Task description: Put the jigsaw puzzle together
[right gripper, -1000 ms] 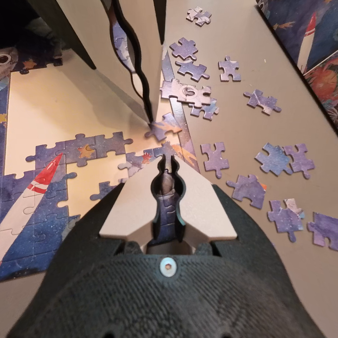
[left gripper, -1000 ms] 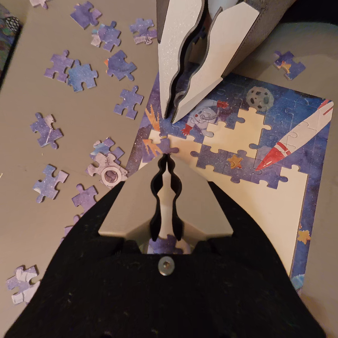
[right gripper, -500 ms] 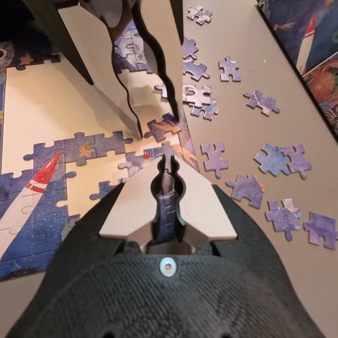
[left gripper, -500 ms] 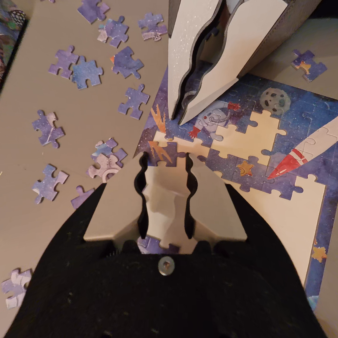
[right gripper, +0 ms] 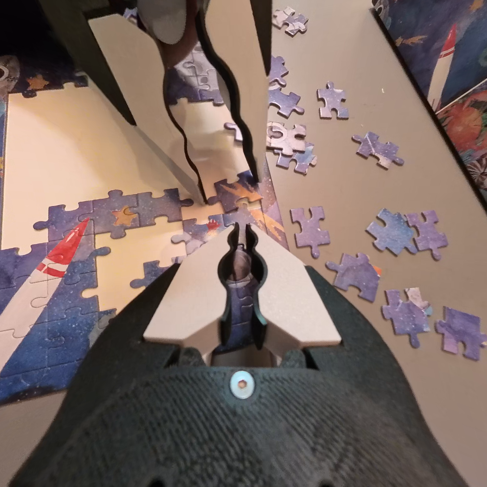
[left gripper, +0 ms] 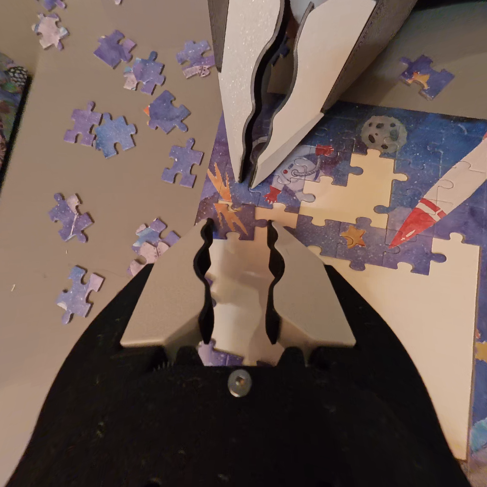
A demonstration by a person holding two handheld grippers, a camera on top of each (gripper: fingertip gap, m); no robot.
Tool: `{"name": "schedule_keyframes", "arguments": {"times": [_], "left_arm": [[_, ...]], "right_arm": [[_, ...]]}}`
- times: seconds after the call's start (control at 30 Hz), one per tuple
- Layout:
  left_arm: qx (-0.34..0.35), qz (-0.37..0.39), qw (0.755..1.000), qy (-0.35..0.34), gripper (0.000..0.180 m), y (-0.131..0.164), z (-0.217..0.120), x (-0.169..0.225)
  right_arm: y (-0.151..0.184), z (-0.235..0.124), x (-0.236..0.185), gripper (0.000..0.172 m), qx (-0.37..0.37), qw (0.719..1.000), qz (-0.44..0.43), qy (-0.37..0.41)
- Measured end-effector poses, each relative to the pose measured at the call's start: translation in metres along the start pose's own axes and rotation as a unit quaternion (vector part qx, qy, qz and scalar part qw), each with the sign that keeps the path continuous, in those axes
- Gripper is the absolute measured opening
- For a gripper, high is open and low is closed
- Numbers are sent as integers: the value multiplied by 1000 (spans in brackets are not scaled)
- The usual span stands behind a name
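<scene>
Two tongs (left gripper: 238, 224) (right gripper: 243, 226) hover over a partly assembled puzzle (left gripper: 369, 163).

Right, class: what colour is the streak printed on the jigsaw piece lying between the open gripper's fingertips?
Orange, on a starry purple-blue jigsaw piece; the left wrist view shows it best.

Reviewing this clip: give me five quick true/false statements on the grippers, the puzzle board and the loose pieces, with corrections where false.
1. The left gripper is open. True.
2. The left gripper grips the orange-streak piece. False: the piece lies flat on the board, just ahead of the spread fingertips, with no pad pressing it.
3. The right gripper is spread wide. False: its fingers are nearly together.
4. Loose pieces lie on the table beside the board. True.
5. The board is fully assembled. False: large cream areas are still bare.
</scene>
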State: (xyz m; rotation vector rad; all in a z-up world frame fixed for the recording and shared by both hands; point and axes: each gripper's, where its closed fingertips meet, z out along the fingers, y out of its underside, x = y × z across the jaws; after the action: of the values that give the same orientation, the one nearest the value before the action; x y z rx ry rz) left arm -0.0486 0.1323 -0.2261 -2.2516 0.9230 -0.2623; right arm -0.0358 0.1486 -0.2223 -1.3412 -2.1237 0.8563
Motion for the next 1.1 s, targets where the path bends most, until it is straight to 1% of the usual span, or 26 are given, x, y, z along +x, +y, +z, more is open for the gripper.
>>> {"name": "schedule_keyframes", "arguments": {"times": [0.17, 0.3, 0.4, 0.57, 0.73, 0.9, 1.1], "left_arm": [[-4, -1, 999, 40, 41, -5, -1, 2], [-3, 4, 1000, 18, 45, -7, -4, -2], [10, -8, 1000, 19, 46, -8, -9, -1], [5, -12, 1000, 17, 45, 1, -9, 2], [-1, -11, 1000, -2, 42, 0, -4, 0], [-10, -13, 999, -31, 38, 4, -4, -8], [-11, -18, 999, -38, 37, 4, -5, -10]], "right_arm": [[0, -1, -1, 4, -1, 1000, -4, 3], [0, -1, 0, 4, 1, 1000, -2, 2], [-1, 0, 0, 4, 6, 1000, 2, 0], [-10, 2, -5, 5, 24, 1000, 1, -9], [-12, 6, -13, 4, 20, 1000, -12, -18], [-13, 11, -16, 5, 16, 999, 1, -27], [-13, 11, -18, 6, 7, 1000, 2, -28]]}}
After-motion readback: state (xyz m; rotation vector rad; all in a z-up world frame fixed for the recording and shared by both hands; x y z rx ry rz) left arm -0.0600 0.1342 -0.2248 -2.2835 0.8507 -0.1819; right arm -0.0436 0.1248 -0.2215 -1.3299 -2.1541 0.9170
